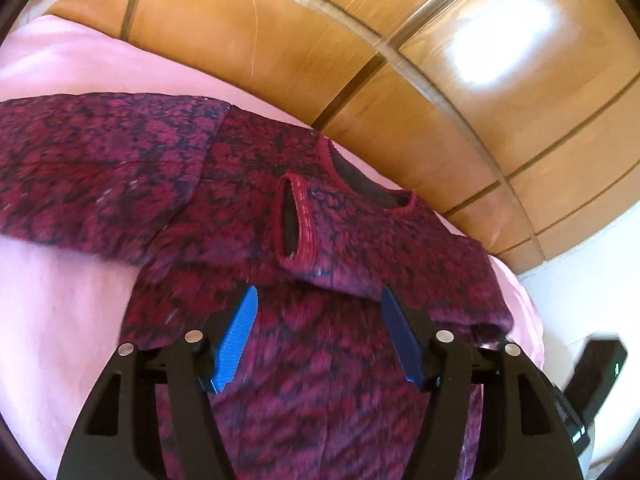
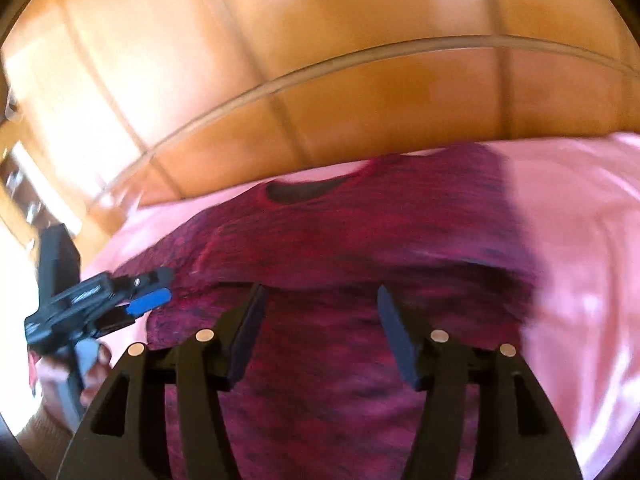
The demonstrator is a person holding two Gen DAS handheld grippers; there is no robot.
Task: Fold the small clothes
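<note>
A small magenta and dark patterned knit sweater [image 1: 304, 344] lies flat on a pink sheet [image 1: 60, 320]. One sleeve is folded across the chest, its cuff [image 1: 294, 224] near the neckline [image 1: 360, 176]. The other sleeve [image 1: 92, 168] stretches out to the left. My left gripper [image 1: 318, 300] is open and empty above the sweater's body. In the right wrist view the sweater [image 2: 340, 380] is blurred; my right gripper [image 2: 320, 300] is open and empty above it. The other gripper [image 2: 148, 296] shows at the sweater's left edge.
A glossy wooden wardrobe [image 1: 320, 40] stands right behind the bed, also seen in the right wrist view [image 2: 320, 80]. The pink sheet [image 2: 580, 280] extends to the right of the sweater. A dark device [image 1: 596, 372] shows at the right edge.
</note>
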